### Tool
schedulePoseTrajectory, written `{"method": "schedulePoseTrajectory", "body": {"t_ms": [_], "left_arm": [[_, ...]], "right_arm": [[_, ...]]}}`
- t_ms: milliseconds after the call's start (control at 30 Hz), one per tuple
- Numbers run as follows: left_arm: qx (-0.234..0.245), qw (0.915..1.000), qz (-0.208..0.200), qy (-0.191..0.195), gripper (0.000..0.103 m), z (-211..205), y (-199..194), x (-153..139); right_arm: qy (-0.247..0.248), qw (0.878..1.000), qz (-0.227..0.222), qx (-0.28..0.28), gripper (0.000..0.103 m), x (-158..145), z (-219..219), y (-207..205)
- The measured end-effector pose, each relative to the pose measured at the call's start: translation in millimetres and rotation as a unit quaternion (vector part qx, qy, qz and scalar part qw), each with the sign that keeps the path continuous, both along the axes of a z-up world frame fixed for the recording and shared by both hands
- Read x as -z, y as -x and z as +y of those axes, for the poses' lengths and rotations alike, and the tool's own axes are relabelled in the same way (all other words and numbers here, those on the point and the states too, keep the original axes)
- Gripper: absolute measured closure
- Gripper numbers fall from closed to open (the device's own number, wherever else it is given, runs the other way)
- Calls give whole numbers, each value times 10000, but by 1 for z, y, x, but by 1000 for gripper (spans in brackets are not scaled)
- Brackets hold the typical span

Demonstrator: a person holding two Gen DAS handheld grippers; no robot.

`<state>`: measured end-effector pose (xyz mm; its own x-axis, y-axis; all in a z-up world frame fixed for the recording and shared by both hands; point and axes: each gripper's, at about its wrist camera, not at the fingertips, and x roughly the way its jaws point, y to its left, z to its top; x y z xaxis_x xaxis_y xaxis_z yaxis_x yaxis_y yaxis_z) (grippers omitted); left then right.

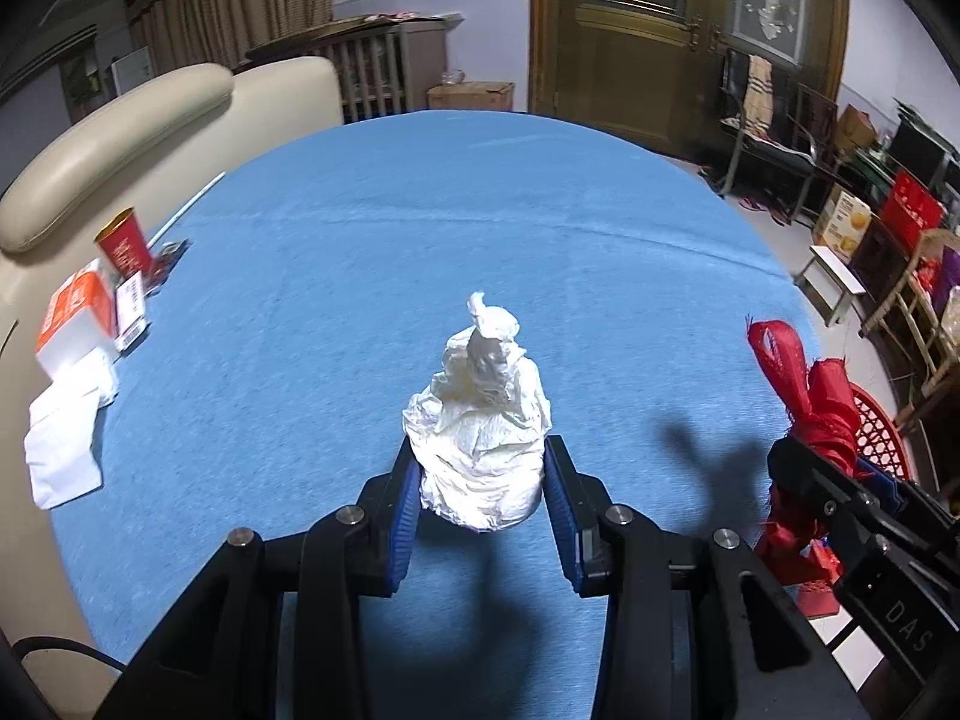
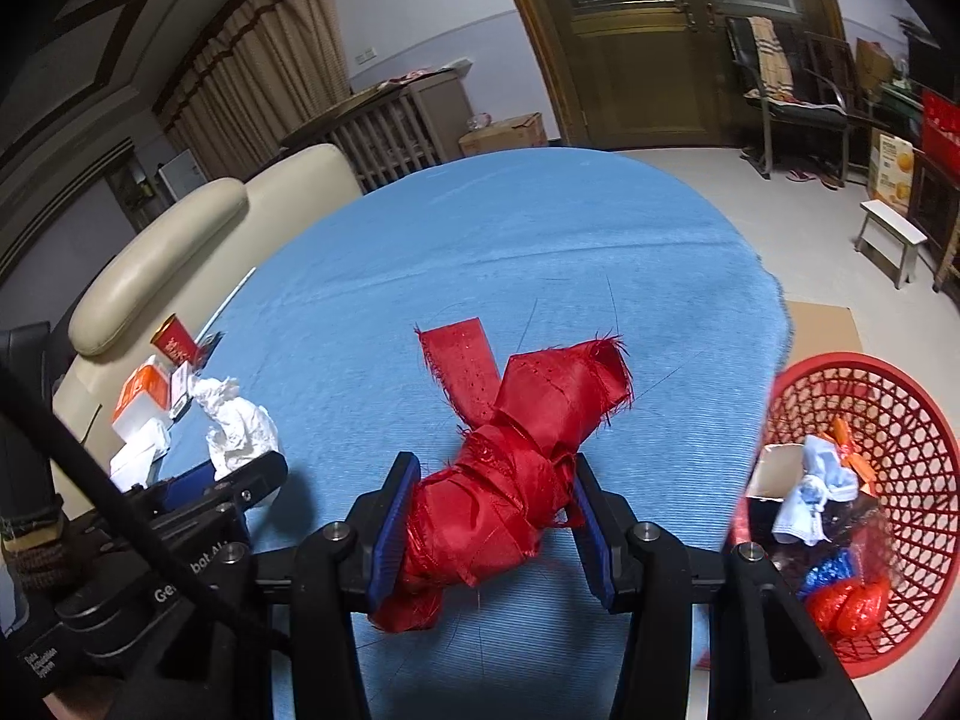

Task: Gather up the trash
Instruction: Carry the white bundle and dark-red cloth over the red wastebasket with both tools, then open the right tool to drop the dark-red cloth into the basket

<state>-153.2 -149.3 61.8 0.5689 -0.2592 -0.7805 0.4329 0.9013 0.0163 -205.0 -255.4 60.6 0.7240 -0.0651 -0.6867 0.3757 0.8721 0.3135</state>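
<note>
I have 2 pieces of trash in hand. My left gripper (image 1: 480,480) is clamped on a crumpled white tissue wad (image 1: 480,420), its blue pads pressing both sides, and the wad is lifted clear of the blue tablecloth (image 1: 450,228), judging by its shadow below. My right gripper (image 2: 489,516) is clenched on a knotted red ribbon bundle (image 2: 510,468), with loose ends fanning out toward the far side.

The red mesh basket (image 2: 900,420) stands on the floor at the right, just past the table's edge, and already holds several pieces: white, blue, orange and red scraps. So part of the collecting looks done.

What is left, as I judge it: carry both pieces to the right and drop them in the basket. On the far left of the table a red paper cup (image 1: 126,240), an orange-and-white box (image 1: 75,318) and flat white tissues (image 1: 63,450) remain; whether those count as trash I cannot tell.
</note>
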Motion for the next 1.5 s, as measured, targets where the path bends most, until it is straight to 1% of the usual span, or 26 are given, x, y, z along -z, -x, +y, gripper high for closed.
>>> {"method": "schedulePoseTrajectory", "body": {"t_ms": [233,533,700,833,1000,1200,1333,1500], "left_arm": [[349,9994,-24,42,62,-23,8,-3],[664,9978,-39,46,63,-48,15,-6],[916,9958,-49,80,63,-59,27,-10],[1165,9931,-37,85,63,-78,36,-12],[1431,9897,-53,9,63,-104,45,-12],[1630,9866,9,-24,63,-120,52,-10],[1728,9849,71,-26,63,-127,55,-9],[1868,9824,82,-35,63,-139,63,-10]], "right_arm": [[22,9994,-4,350,51,-2,-24,17],[56,9967,46,807,51,-4,-59,43],[68,9939,75,1094,51,-5,-82,62],[66,9916,126,1285,51,-3,-97,74],[48,9866,224,1612,51,3,-120,94],[60,9789,446,1992,51,12,-153,113],[59,9750,588,2142,51,16,-171,122],[51,9726,740,2203,51,23,-182,127]]}}
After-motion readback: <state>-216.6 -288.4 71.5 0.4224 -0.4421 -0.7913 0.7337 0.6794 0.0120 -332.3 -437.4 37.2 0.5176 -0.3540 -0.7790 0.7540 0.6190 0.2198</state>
